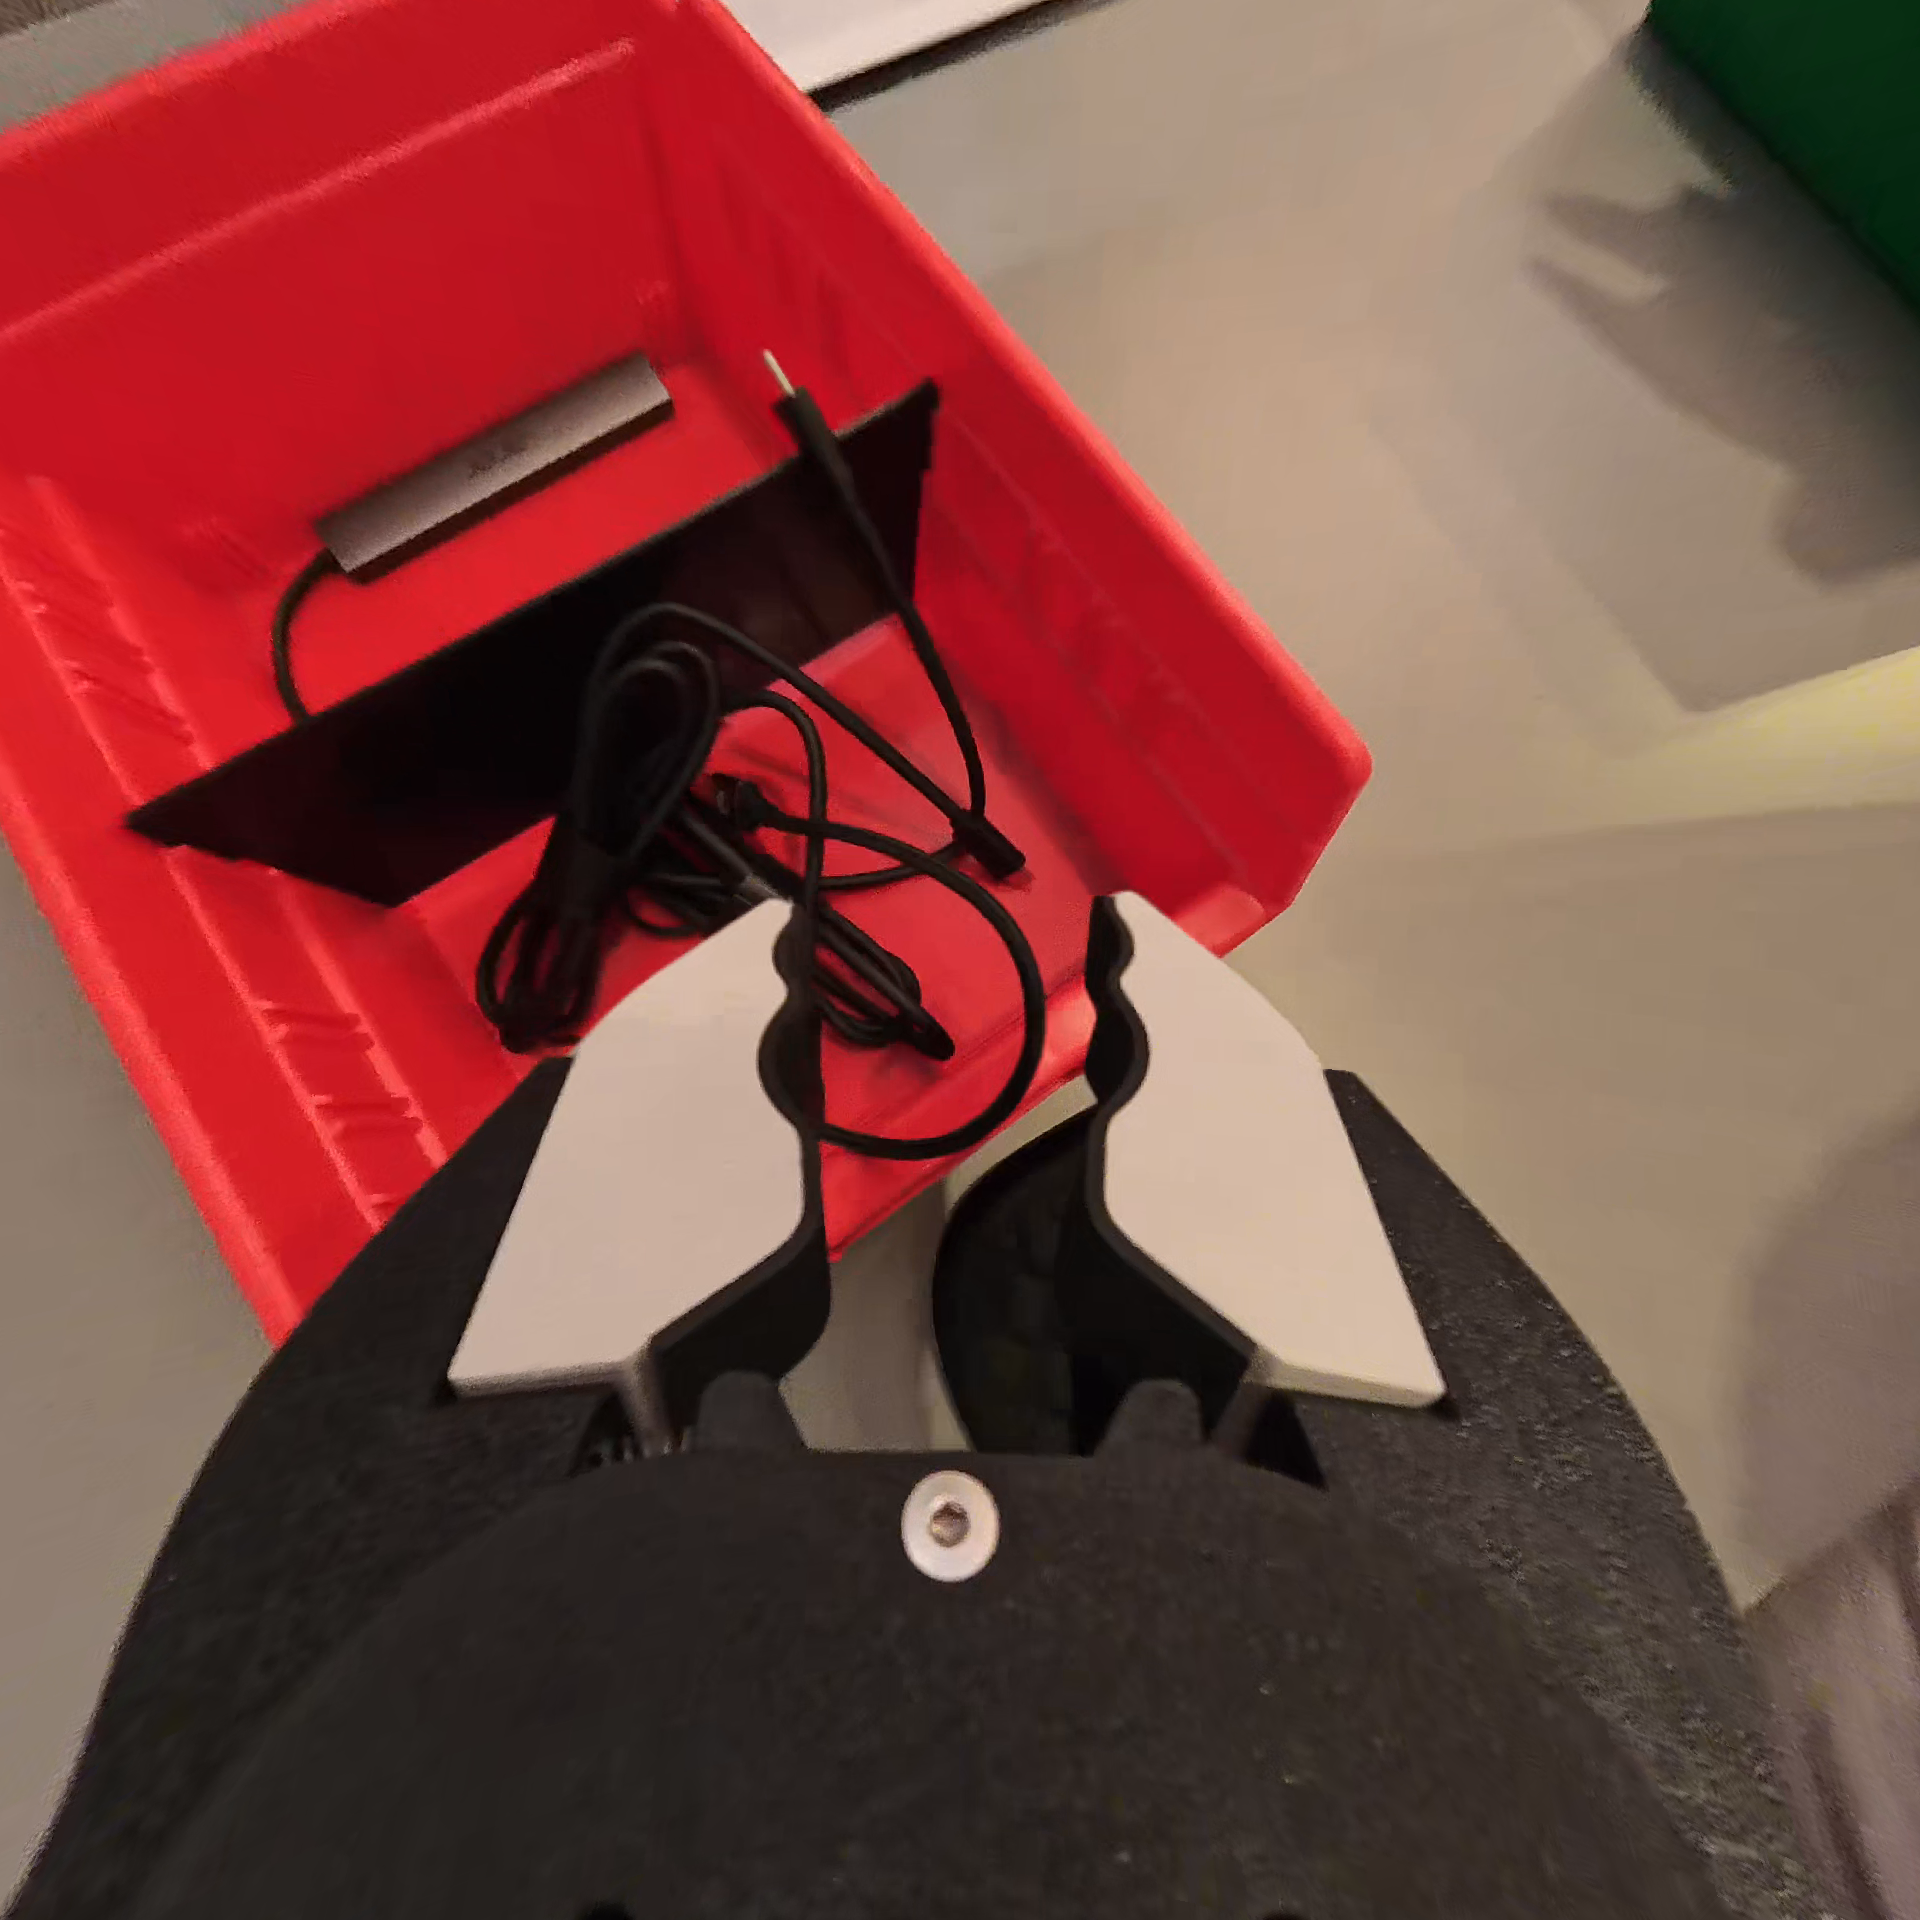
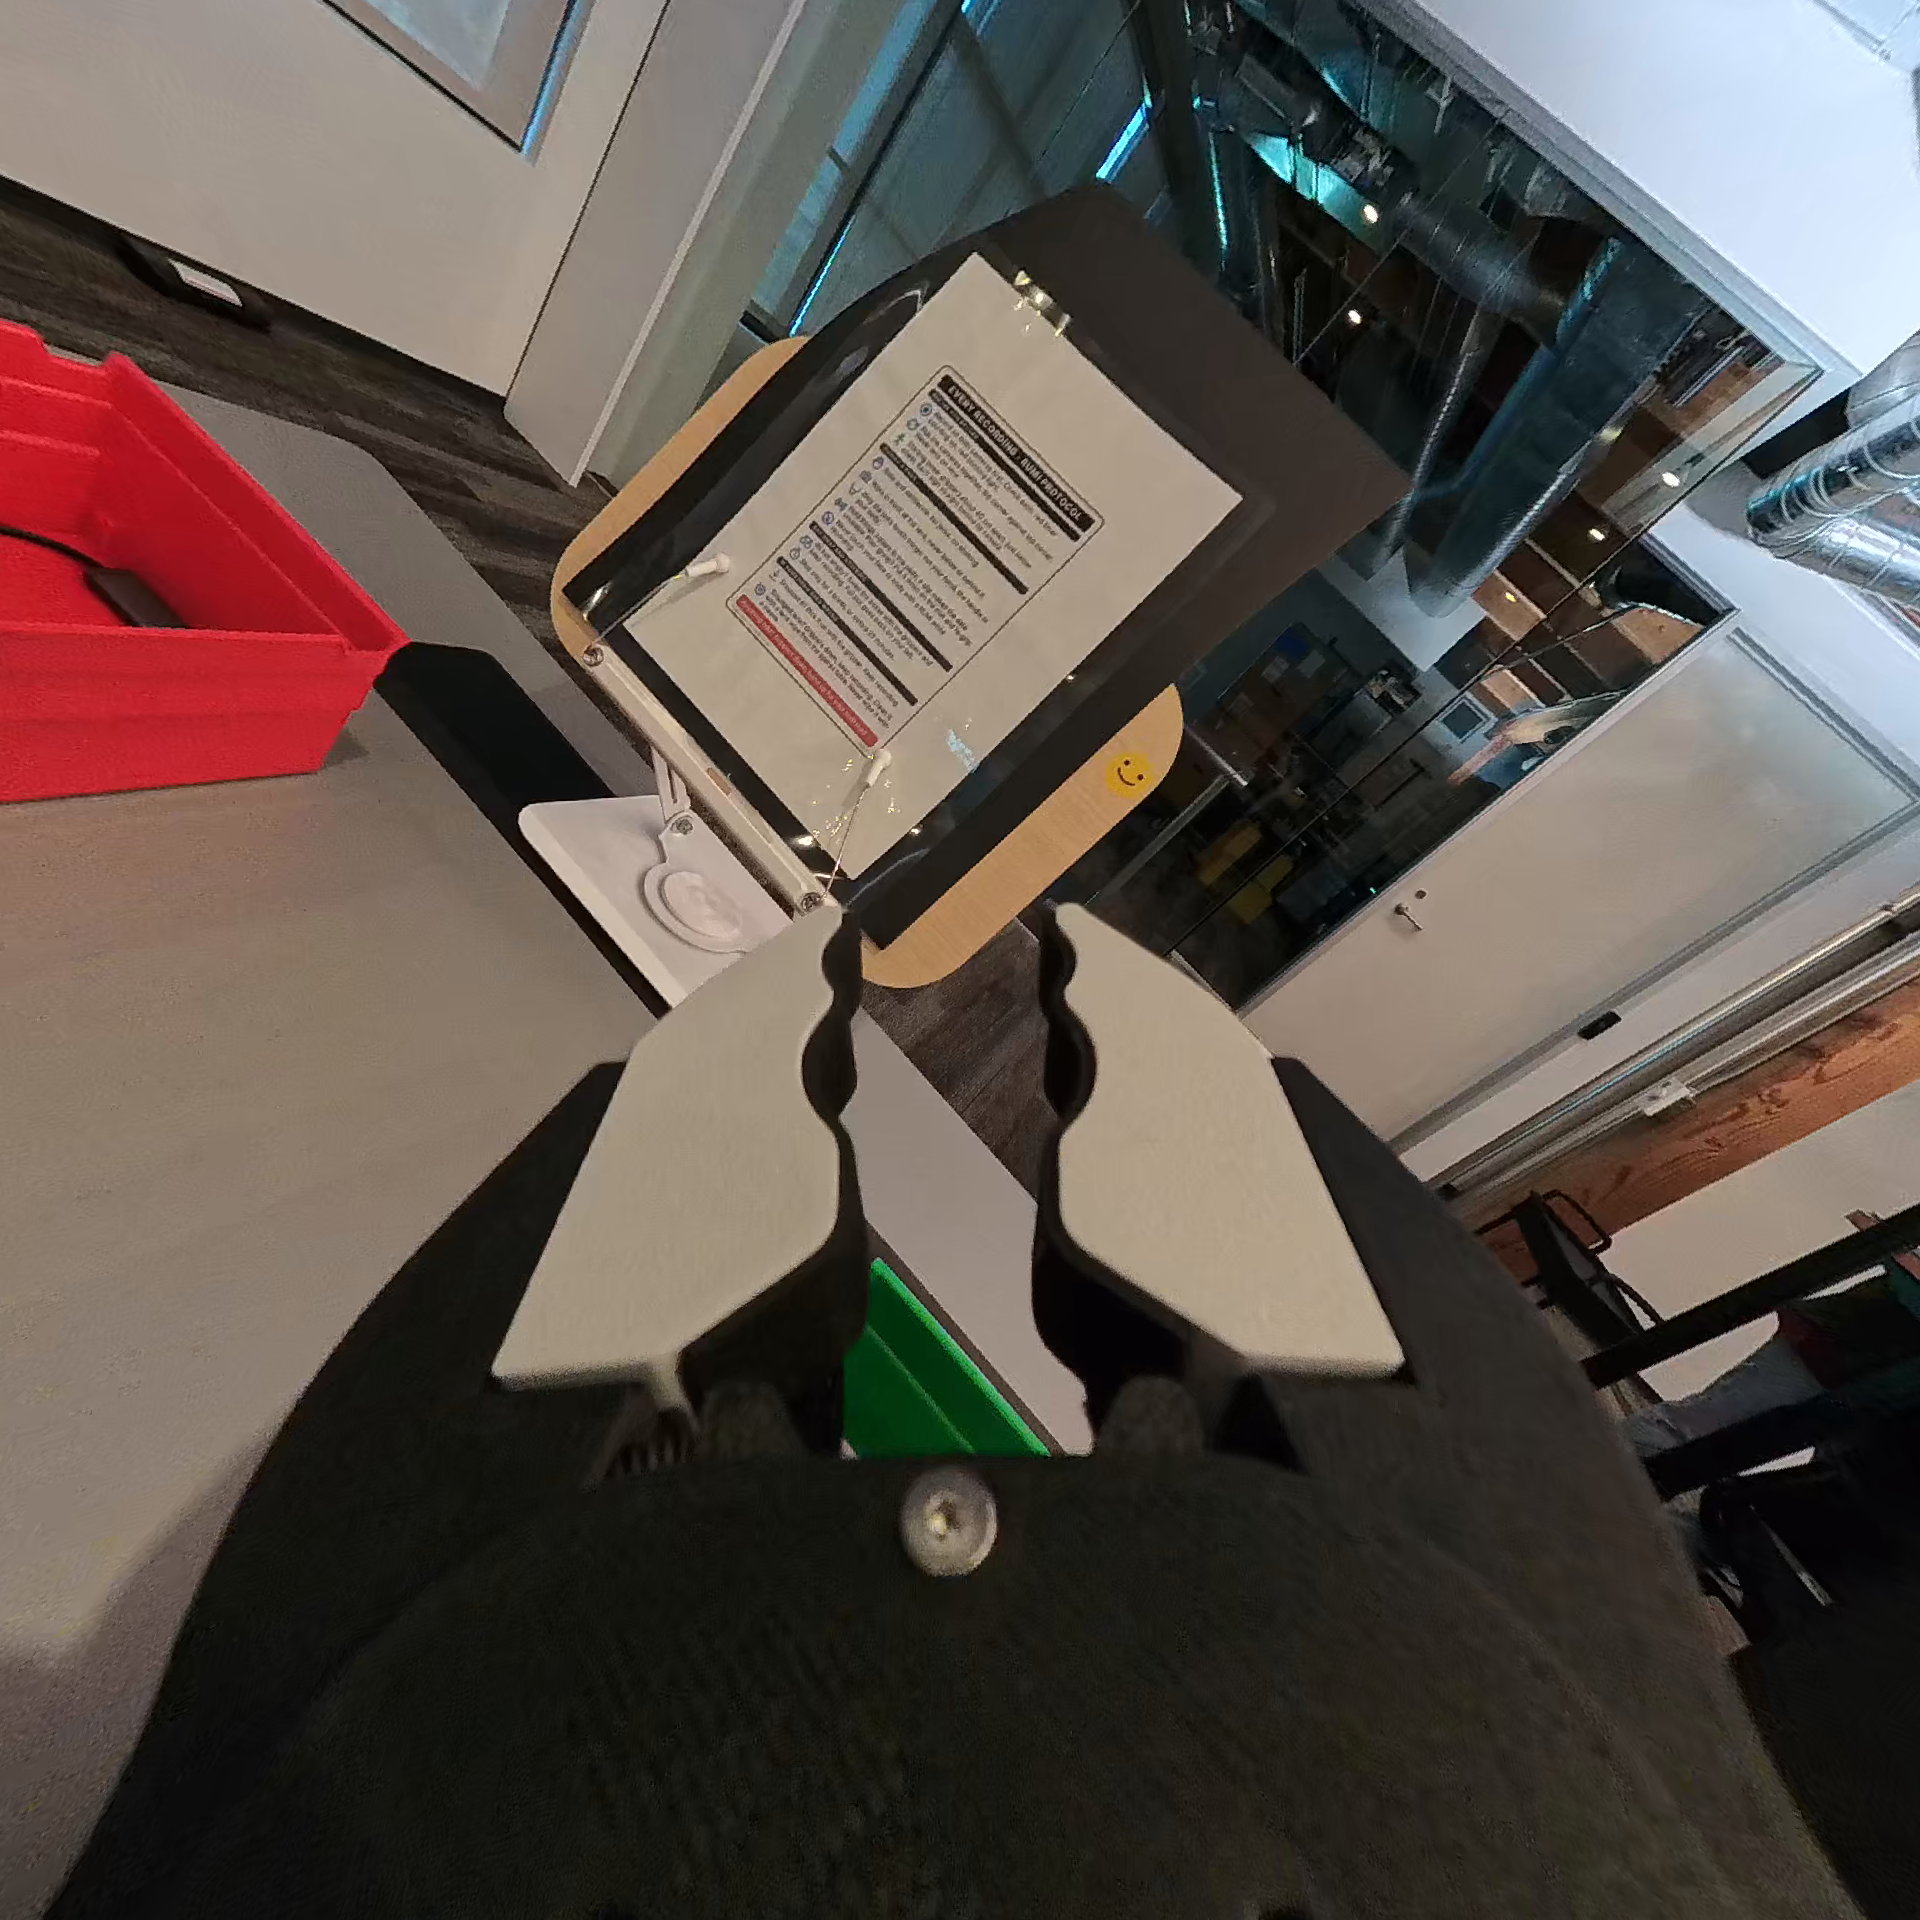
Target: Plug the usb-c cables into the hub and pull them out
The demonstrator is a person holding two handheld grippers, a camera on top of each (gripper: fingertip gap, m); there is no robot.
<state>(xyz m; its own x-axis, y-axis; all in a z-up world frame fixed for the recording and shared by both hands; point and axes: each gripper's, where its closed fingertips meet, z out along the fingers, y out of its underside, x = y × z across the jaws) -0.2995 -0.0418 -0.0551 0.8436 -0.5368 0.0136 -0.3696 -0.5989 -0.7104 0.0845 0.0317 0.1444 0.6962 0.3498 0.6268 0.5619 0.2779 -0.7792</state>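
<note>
In the left wrist view a red bin [image 1: 1164, 582] sits on the grey table. A black divider [image 1: 582, 707] splits it. A grey hub [image 1: 499, 468] with a short black lead lies in the far compartment. Black usb-c cables [image 1: 727, 810] lie tangled in the near compartment. One cable end [image 1: 800, 400] sticks up over the divider. My left gripper [image 1: 940, 909] is open and empty, hovering just above the bin's near end. My right gripper [image 2: 951, 925] is open and empty, held above the table and pointing away from the bin [image 2: 177, 623], which lies at its left.
A green bin [image 1: 1808, 114] stands at the far right of the table, and shows under the right gripper [image 2: 925, 1371]. A framed instruction sheet on a white stand [image 2: 894, 582] stands beyond the table edge. Bare grey tabletop [image 2: 260, 987] lies beside the red bin. My right fingertips sit around 45 cm from my left ones.
</note>
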